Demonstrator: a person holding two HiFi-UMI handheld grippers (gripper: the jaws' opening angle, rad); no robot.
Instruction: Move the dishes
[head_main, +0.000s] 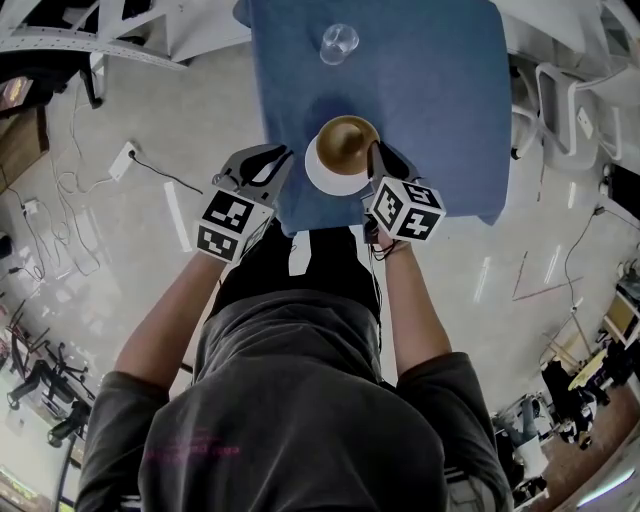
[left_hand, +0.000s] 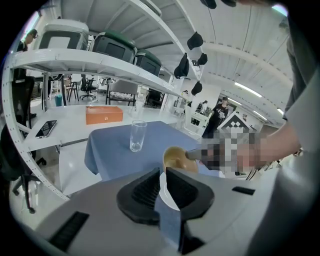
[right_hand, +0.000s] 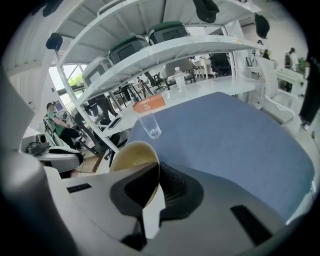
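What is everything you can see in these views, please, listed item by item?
blue cloth-covered table: one, blue, before the person.
clear drinking glass: one, clear, upright on the table's far part.
white round dish: one, white, near the table's front edge.
gold-coloured round bowl: one, gold, partly over the white round dish.
orange flat box: one, orange, on the white bench beyond.
left tool: one, grey with black jaws, shut on the white round dish's rim.
right tool: one, grey with black jaws, shut on the gold-coloured round bowl's rim.
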